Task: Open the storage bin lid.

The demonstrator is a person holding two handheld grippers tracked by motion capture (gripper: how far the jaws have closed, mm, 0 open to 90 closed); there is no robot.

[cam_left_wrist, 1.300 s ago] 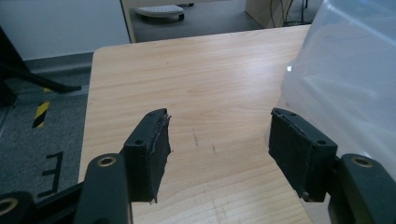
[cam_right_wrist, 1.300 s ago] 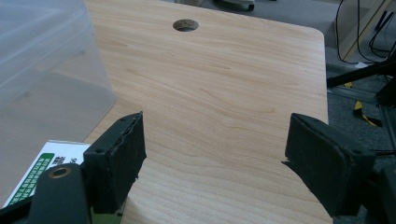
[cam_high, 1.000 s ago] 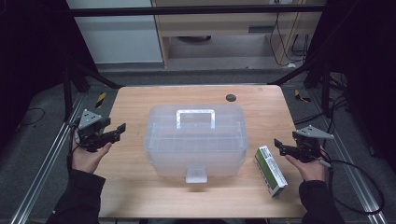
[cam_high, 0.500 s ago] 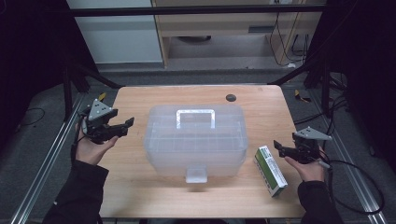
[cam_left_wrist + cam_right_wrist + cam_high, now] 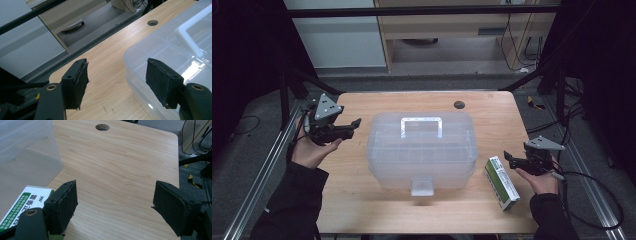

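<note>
A storage box point(image 5: 421, 150) is sitting mid-tabletop point(image 5: 362, 200); a carton point(image 5: 501, 182) is lying just right of it near the front edge, a hole point(image 5: 459, 104) behind it.

Looking down from above the near edge across the wooden worktop point(image 5: 362, 200). Riding low on each claw, facing 12 o'clock; sharing the clear plastic lidded box point(image 5: 422, 150) point(image 5: 175, 45) point(image 5: 25, 150).

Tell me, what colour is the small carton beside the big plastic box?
Green and white carton, with printed text; the right gripper view shows it best.

Glossy translucent plastic box point(image 5: 422, 150), probably matt wood table point(image 5: 492, 107)
</note>
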